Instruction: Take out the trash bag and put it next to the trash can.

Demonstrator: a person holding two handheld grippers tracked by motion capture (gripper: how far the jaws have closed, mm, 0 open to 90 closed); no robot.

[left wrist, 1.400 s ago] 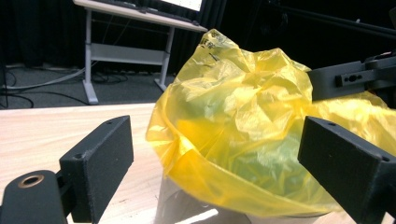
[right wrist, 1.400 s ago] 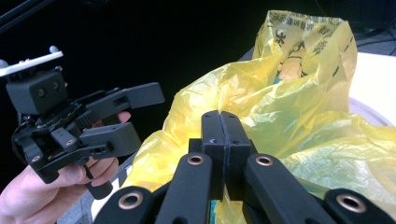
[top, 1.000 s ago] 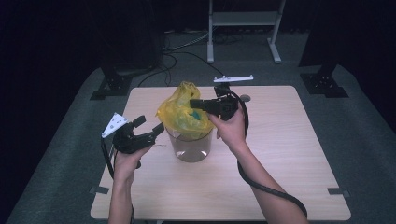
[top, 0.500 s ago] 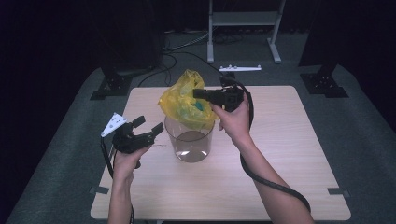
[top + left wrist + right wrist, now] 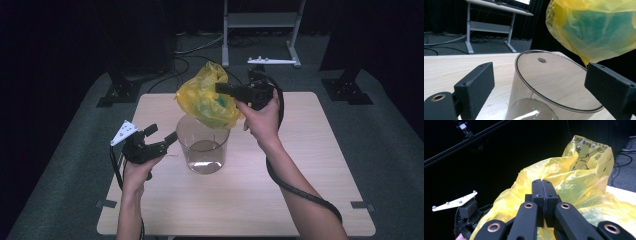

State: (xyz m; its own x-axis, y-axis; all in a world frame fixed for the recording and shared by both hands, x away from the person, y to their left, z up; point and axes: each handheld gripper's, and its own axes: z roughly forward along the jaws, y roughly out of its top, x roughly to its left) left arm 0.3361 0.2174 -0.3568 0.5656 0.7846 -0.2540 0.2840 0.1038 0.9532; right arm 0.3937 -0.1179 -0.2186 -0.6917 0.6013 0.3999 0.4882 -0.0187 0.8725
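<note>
Your right gripper (image 5: 220, 88) is clenched on the yellow bag (image 5: 206, 102) (something green shows through it), holding it just above the clear jar (image 5: 202, 145) at the table's (image 5: 310, 175) centre. Your left gripper (image 5: 172, 138) sits at the jar's 9 o'clock, jaws spread either side of its rim

Clear glass jar (image 5: 203, 148) on wooden table (image 5: 310, 195)

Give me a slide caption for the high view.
Right gripper lifts a yellow bag above a clear jar; left gripper waits open beside it.
</note>
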